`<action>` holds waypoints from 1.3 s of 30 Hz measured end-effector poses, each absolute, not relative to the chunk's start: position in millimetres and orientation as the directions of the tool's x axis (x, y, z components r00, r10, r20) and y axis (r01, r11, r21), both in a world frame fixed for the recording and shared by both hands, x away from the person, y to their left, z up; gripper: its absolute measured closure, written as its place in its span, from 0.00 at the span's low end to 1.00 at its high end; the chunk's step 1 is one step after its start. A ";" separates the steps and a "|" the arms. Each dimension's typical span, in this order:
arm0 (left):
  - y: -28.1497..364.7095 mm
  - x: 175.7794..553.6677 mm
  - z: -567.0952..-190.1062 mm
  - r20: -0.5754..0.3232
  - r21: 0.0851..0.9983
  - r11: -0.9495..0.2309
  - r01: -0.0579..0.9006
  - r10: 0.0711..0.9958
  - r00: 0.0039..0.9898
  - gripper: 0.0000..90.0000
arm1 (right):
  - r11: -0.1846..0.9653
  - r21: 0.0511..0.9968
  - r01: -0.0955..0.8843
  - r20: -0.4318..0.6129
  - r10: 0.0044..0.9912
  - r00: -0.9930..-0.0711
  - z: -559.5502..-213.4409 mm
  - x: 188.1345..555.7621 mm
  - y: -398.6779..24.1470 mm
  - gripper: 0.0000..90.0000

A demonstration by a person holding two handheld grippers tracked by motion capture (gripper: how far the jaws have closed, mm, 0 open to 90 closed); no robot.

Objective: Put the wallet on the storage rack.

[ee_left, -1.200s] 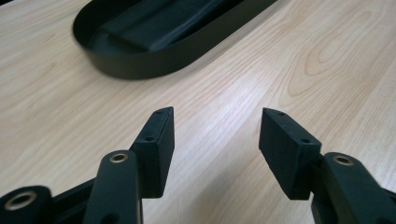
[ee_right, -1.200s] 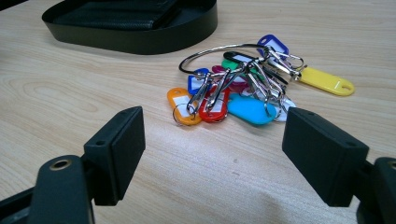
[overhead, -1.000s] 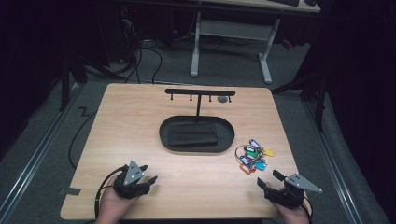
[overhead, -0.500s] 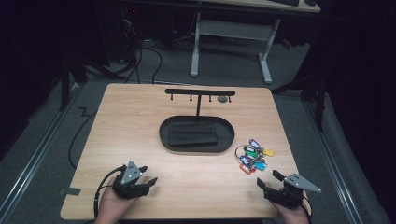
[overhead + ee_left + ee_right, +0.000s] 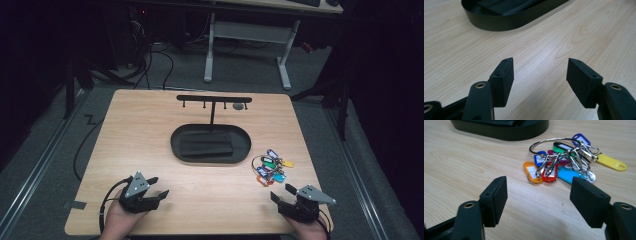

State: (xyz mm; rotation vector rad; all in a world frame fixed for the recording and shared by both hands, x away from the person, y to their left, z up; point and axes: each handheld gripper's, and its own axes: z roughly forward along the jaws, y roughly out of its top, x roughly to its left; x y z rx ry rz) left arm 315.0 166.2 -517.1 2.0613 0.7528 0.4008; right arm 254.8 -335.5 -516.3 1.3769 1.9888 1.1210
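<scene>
Dark floor and desk legs lie beyond the wooden counter [image 5: 150, 135], which carries everything. At its near edge the left hand-held gripper [image 5: 154, 187] rests low over bare wood, its jaws wide apart with nothing between them; they have just been opening further. Ahead of it and off to its right sits the black oval tray [image 5: 499, 23], with a flat dark pad inside and a T-shaped rack [image 5: 214, 100] rising behind it. The right hand-held gripper [image 5: 282, 192] sits at the opposite near corner, jaws also apart and empty, though they have just been closing somewhat. Just ahead of its jaws, not touching them, lies the key ring [image 5: 564, 157], a wire loop with coloured tags in orange, red, blue, green and yellow fanned on the wood. That bunch lies beside the tray's right end, apart from its rim.
</scene>
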 end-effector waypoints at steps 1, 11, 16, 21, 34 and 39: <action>168.9 317.1 -516.7 -0.002 0.828 -0.427 0.363 0.647 0.763 0.44 | 0.168 0.823 0.542 0.066 0.920 -0.386 -515.1 256.0 -334.2 0.37; 170.5 319.7 -520.2 0.029 0.822 -0.463 0.332 0.615 0.788 0.42 | 0.250 0.765 0.593 0.003 0.920 -0.391 -509.5 268.4 -318.6 0.37; 167.6 320.0 -521.7 0.023 0.812 -0.475 0.339 0.607 0.794 0.40 | 0.284 0.734 0.617 -0.024 0.919 -0.394 -502.7 274.4 -312.0 0.38; 166.2 319.7 -518.8 -0.004 0.818 -0.454 0.353 0.609 0.793 0.37 | 0.328 0.687 0.648 -0.051 0.912 -0.408 -495.6 279.7 -307.0 0.38; 160.7 313.6 -516.7 -0.007 0.822 -0.462 0.333 0.577 0.817 0.33 | 0.448 0.516 0.731 -0.112 0.881 -0.461 -475.4 305.6 -291.0 0.37; 160.3 316.0 -519.4 -0.020 0.812 -0.471 0.345 0.568 0.822 0.33 | 0.511 0.456 0.729 -0.135 0.849 -0.511 -468.5 313.4 -278.9 0.38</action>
